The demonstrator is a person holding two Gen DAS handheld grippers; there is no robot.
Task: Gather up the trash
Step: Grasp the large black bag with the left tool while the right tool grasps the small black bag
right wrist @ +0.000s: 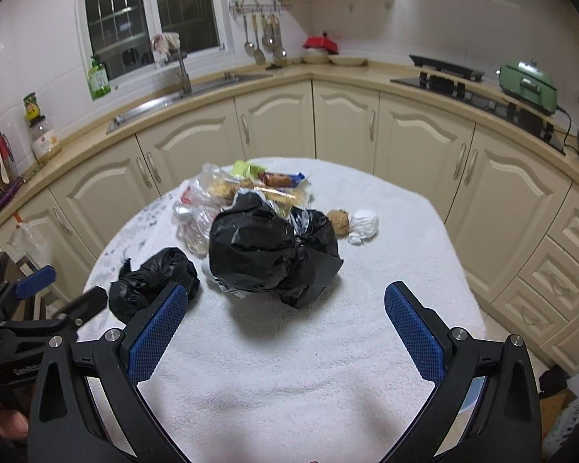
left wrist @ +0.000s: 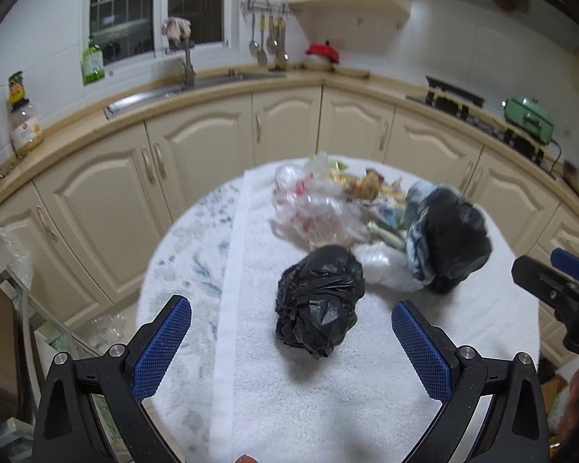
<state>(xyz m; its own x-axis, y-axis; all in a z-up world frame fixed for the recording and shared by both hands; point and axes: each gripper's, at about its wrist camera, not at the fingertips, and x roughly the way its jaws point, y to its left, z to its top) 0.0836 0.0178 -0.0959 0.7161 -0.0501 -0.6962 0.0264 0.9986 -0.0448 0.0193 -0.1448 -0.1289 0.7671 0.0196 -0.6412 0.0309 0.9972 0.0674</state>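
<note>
Left claw and right claw both spread wide and empty above a trash heap on a towel-covered worktop.

The left claw's blue cross-hatched pads flank a small crumpled black plastic bag without touching it; the right claw faces a larger black bag, tied shut so its contents cannot be told. Two black bags in all. At 12 o'clock of the larger bag lie clear crinkled plastic bags holding snack wrappers; at its 2 o'clock sit one knotted white bag and a brown lump touching it. The worktop cover is white, fluffy terry cloth.
</note>
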